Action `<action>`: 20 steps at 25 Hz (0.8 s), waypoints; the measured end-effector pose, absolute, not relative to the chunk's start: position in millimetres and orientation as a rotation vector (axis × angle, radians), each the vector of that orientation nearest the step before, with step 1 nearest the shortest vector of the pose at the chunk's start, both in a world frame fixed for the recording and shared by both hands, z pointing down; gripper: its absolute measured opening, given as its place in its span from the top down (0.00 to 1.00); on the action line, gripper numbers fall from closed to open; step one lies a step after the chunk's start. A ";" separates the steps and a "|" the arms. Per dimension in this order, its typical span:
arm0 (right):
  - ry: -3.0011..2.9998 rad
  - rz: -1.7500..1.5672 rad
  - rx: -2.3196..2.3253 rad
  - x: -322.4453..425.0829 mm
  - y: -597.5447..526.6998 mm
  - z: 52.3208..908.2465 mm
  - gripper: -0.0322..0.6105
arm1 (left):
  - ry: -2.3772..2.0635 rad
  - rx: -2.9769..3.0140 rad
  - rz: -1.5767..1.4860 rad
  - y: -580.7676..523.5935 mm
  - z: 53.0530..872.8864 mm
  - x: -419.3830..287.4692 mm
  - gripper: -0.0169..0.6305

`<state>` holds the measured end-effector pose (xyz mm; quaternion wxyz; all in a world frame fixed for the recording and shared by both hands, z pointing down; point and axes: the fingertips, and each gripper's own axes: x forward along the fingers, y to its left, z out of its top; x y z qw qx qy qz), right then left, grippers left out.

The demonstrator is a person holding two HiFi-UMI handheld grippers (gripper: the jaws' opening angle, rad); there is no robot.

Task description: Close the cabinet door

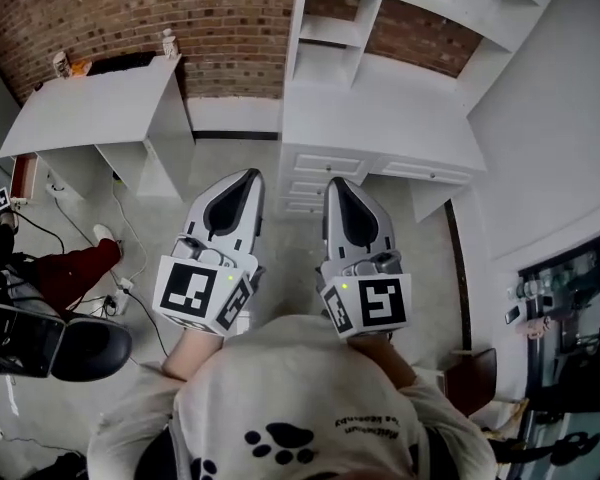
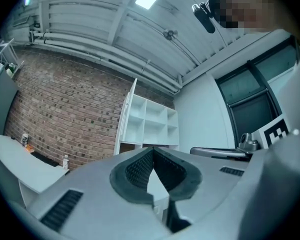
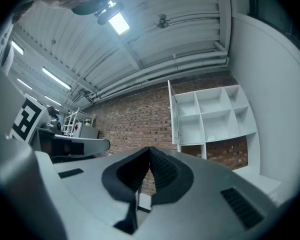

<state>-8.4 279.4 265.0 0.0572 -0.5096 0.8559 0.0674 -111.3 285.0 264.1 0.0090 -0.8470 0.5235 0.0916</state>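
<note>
Item: tall white open-shelf cabinet [image 1: 332, 30] against a red-brown brick wall [image 1: 130, 18], taken as landmark. Task's thing: flat white cabinet door [image 3: 172, 114], hinged at the cabinet's left edge and standing swung out from the cubbies, so not yet closed. Left gripper [image 1: 252, 175] and right gripper [image 1: 336, 182]: grey two-jaw tools with marker cubes, side by side, well short of the cabinet and aimed toward it. Both have their jaws pressed tip to tip with nothing between the pads. This probably suits a push with closed tips against the door's face, since no handle needs gripping. Both are held about level, likely in approach to the door. The head view alone gives the floor plan: white drawer fronts [image 1: 325, 165] below the cabinet's worktop, a white desk [image 1: 90, 108] left of the cabinet, and the open floor between grippers and cabinet. It shows the door only edge-on, if at all. The left gripper view shows the door [image 2: 127, 116] projecting at the cabinet's [image 2: 155, 124] left, and its own closed pads [image 2: 140, 171]. The right gripper view shows the door's thin edge most clearly.
</note>
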 end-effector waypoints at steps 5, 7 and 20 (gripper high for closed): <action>2.620 0.214 -1.491 -3.5 242.9 265.5 0.93 | 1.681 -2.610 0.288 251.1 265.4 -106.7 0.96; 2.624 0.221 -1.477 2.5 230.7 265.5 0.93 | 1.686 -2.602 0.293 239.6 266.0 -100.2 0.96; 2.668 0.184 -1.406 15.6 170.1 276.0 0.93 | 1.727 -2.573 0.283 184.0 270.5 -83.3 0.96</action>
